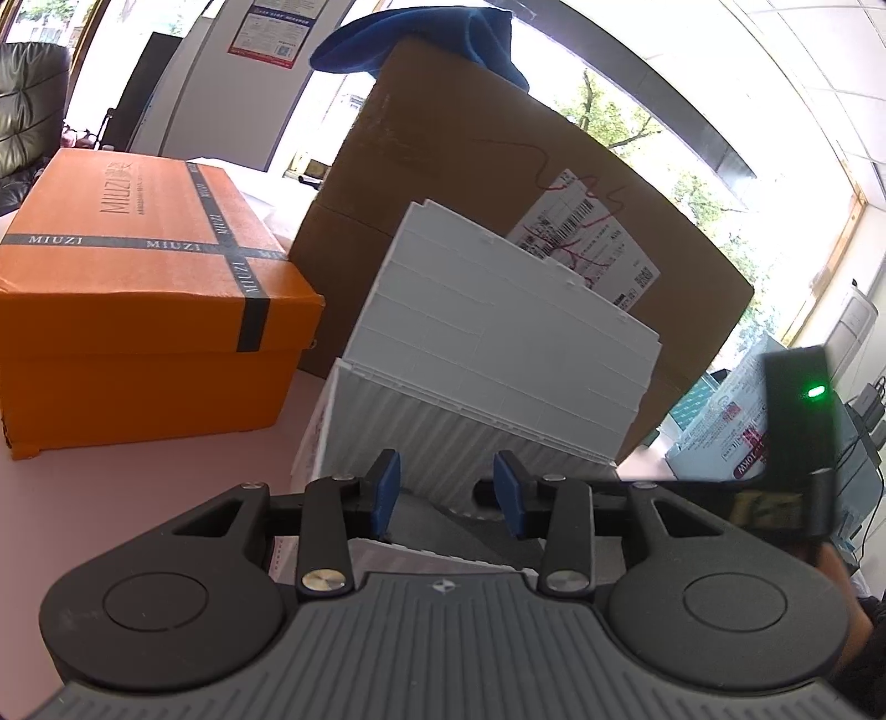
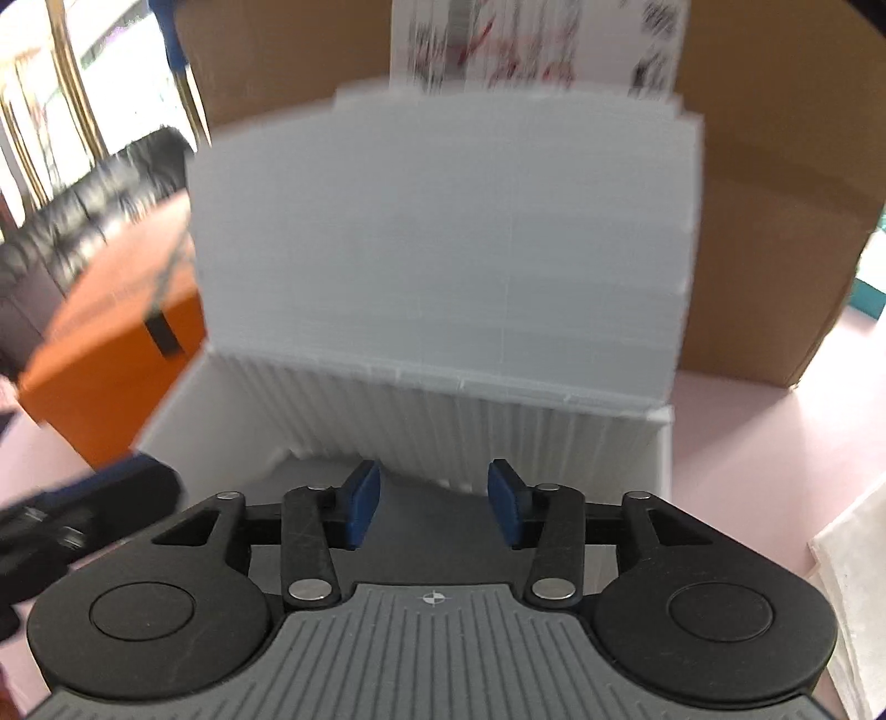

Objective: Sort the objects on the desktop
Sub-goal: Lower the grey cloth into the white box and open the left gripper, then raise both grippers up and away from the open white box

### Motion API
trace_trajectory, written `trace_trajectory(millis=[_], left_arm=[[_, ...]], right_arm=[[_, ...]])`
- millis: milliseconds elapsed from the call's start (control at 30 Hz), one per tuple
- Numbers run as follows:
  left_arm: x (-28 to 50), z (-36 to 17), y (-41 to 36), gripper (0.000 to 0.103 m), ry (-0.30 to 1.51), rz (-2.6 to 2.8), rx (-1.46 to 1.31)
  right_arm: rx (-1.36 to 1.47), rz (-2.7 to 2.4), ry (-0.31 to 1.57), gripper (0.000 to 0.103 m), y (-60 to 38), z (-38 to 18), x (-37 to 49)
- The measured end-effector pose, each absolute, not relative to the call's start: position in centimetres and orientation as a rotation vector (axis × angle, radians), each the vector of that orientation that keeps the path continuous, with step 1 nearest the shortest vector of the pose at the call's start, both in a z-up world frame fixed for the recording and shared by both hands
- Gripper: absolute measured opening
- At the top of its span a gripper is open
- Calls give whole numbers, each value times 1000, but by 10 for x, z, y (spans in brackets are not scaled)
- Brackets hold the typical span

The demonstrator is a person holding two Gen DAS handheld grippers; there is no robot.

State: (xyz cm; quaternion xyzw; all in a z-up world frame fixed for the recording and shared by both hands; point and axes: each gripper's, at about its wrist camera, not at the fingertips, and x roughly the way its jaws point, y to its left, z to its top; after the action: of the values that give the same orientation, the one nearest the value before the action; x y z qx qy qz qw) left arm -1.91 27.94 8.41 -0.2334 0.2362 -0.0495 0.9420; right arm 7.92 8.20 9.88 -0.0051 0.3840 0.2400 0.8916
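A white corrugated plastic box (image 1: 476,399) (image 2: 443,387) stands open on the pink table, its lid (image 1: 509,321) (image 2: 443,238) tipped up against a large brown carton (image 1: 498,166). My left gripper (image 1: 447,495) hovers open over the box's near rim, nothing between its blue pads. In the right wrist view my right gripper (image 2: 434,509) is open too, its fingers over the box's grey inside. The right view is blurred by motion. The other gripper's black body (image 1: 797,432) shows at the right edge of the left view.
An orange MIUZI box (image 1: 138,310) (image 2: 111,343) sits left of the white box. A blue cloth (image 1: 421,39) lies on top of the carton. White paper (image 2: 853,598) lies at the right on the table (image 2: 775,443). Printed packets (image 1: 720,421) stand at the right.
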Motion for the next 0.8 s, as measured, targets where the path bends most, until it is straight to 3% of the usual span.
trace_trajectory(millis=[67, 133, 167, 233, 333, 467, 533, 800], left_arm=[[-19, 84, 277, 45, 481, -105, -468], [-18, 83, 274, 56, 479, -108, -455], [-19, 84, 272, 59, 477, -100, -442], [-22, 85, 267, 85, 451, -65, -396], [-29, 89, 261, 96, 382, -55, -356], [-34, 91, 253, 98, 359, -78, -334], [-32, 91, 249, 103, 366, -64, -314], [-28, 83, 221, 103, 359, 12, -78]], right_arm=[[6, 512, 747, 49, 74, 106, 69], [17, 532, 694, 67, 65, 108, 58], [15, 545, 654, 71, 61, 108, 51], [11, 550, 551, 81, 51, 109, 37], [84, 546, 456, 88, 28, 95, 28], [165, 523, 377, 93, 24, 80, 20], [158, 542, 356, 103, 17, 76, 14], [73, 472, 217, 103, 27, 57, -10]])
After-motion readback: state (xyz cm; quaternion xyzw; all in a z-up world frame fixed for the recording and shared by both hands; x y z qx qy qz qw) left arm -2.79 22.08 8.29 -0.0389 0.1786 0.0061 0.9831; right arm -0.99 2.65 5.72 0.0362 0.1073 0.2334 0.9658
